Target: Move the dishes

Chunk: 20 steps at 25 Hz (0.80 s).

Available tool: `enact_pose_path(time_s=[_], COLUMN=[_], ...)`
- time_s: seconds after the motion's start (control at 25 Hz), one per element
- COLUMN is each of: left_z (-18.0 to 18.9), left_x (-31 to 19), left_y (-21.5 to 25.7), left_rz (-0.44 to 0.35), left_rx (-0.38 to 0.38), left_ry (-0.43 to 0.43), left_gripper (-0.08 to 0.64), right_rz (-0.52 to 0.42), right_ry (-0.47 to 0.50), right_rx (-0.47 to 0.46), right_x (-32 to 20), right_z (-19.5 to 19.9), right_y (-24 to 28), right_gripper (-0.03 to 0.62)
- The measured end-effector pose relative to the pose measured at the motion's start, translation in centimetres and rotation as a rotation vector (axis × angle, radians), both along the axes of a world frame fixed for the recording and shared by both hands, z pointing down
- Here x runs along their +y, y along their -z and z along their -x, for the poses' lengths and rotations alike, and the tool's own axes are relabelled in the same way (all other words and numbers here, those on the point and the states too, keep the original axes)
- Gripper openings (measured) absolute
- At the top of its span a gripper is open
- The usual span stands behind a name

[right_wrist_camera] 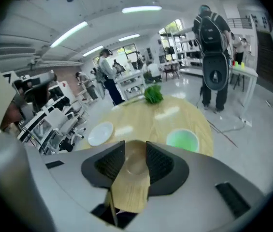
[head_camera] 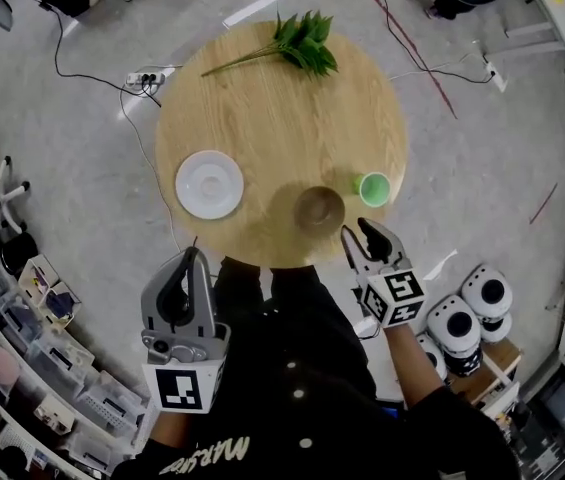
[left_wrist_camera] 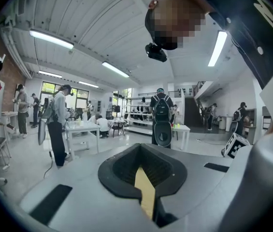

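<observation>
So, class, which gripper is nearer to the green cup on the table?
Right. The right gripper is just off the table's near edge, right below the green cup. The left gripper is off the table too, far to the cup's left, past the brown bowl.

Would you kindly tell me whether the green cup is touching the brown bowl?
Apart. The head view shows a strip of bare table between the green cup and the brown bowl.

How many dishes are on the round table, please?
3: a white plate at the left, a brown bowl at the near edge, and a green cup just right of it. None appears hidden.
</observation>
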<state>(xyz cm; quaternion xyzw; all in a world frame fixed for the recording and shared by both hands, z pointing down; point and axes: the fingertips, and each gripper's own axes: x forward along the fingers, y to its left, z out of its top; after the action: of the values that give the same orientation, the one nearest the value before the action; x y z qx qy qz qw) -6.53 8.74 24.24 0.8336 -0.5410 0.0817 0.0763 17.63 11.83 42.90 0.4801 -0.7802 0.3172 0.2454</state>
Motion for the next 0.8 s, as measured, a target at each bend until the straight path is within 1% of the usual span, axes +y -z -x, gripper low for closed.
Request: enact_pose_path(time_s=[0.08,0.12,0.16,0.2,0.24,0.32,0.52,0.64,0.8], left_z=[0.9,1.4,1.9,2.2,2.6,3.6,6.4,8.0,9.9], left_x=[0.0,0.1,0.2,0.4,0.6,1.0,1.6,2.0,2.6], left_y=[0.5,0.7,0.8,0.9,1.0,1.0,0.0,-0.5,-1.6], left_rz=[-0.01,-0.013,-0.015,-0.017,-0.02,-0.025,-0.008,0.003,0.026], left_rx=[0.005,0.008,0.011,0.013,0.015,0.015,0.016,0.017,0.02], left_ry=[0.02,0.031,0.042,0.053,0.064,0.086,0.16,0.199,0.238], left_gripper=[0.011,0.011,0.011,0.011,0.011,0.011,0.011,0.011,0.011], right_rz=[-0.09,-0.119,-0.137,-0.142,-0.135,-0.101,0.022,0.094,0.168], right_ry=[0.079,0.114,0.144,0.174,0.207,0.281,0.442,0.505,0.553], right_rx=[-0.008,-0.01,-0.016,-0.028,-0.044,-0.067,-0.076,-0.022,0.072], right_x=[-1.7,-2.6,-3.6,-4.6,-5.6,-7.3,-10.9,-11.8,-12.1], right_z=[2.9,4.5,6.2,7.8,9.4,12.6,19.0,21.4,23.4], right_y=[2.7,3.4,3.7,3.8,3.7,3.1,-0.6,-3.7,-7.5], right_gripper=[0.118,0.105,0.065,0.051,0.054,0.131,0.138,0.156,0.172])
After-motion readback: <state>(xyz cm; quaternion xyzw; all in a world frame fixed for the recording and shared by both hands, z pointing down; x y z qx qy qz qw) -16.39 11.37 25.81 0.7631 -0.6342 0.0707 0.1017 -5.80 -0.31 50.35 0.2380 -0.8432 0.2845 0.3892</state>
